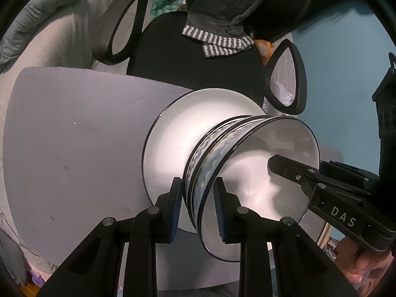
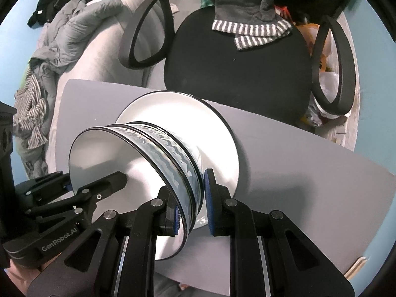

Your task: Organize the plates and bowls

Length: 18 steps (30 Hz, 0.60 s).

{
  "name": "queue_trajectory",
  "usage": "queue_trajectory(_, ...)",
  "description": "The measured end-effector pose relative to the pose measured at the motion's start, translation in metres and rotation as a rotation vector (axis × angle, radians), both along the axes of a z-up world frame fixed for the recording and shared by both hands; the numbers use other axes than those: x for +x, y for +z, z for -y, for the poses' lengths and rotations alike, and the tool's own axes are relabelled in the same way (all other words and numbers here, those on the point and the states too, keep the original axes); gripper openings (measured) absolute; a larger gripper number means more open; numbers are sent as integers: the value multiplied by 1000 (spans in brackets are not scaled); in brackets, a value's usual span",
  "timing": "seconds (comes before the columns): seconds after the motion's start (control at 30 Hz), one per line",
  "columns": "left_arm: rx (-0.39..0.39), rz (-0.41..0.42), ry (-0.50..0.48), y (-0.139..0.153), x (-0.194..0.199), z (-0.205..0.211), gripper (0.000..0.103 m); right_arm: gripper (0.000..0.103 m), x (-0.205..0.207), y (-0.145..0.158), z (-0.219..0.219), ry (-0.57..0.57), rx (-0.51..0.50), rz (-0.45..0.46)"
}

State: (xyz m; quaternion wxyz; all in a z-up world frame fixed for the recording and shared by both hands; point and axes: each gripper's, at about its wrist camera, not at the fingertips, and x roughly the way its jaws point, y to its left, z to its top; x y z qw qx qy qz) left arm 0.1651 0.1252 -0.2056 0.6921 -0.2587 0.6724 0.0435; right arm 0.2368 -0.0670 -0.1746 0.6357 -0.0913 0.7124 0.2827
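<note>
1. Left wrist view shows the grey tabletop (image 1: pixel 74 148), the largest thing here, with a black office chair (image 1: pixel 198 74) behind its far edge and a striped cloth (image 1: pixel 217 42) draped on the chair back.
2. On the tabletop, near that far edge, lies a white plate (image 1: pixel 173 136) with a dark rim. The task's stack sits over it.
3. Nested bowls (image 1: pixel 215 160), at least two, with a blue wave band and dark rims, are over the plate; whether their base touches it I cannot tell.
4. Left gripper (image 1: pixel 198 198) straddles the near wall of the bowls, one blue pad outside and one inside. The jaws look close to the rim, but I cannot tell whether they clamp it.
5. Right gripper (image 2: pixel 191 200) straddles the opposite wall the same way, and here too actual contact is unclear. Both tools come in low from the near edge, fingers pointing toward the chair, facing each other across the stack.
6. Risks, as I judge them: with a grip on the rims alone, the glazed walls could slip between the pads. If one side rises faster, the stack could tilt and the inner bowl slide out. Dragging the base could also push the plate toward the far edge.
</note>
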Motion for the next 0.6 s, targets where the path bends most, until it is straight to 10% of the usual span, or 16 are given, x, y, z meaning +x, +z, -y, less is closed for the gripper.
queue_trajectory(0.6, 20, 20, -18, -1, -1, 2, 24, 19, 2, -7, -8, 4, -16, 2)
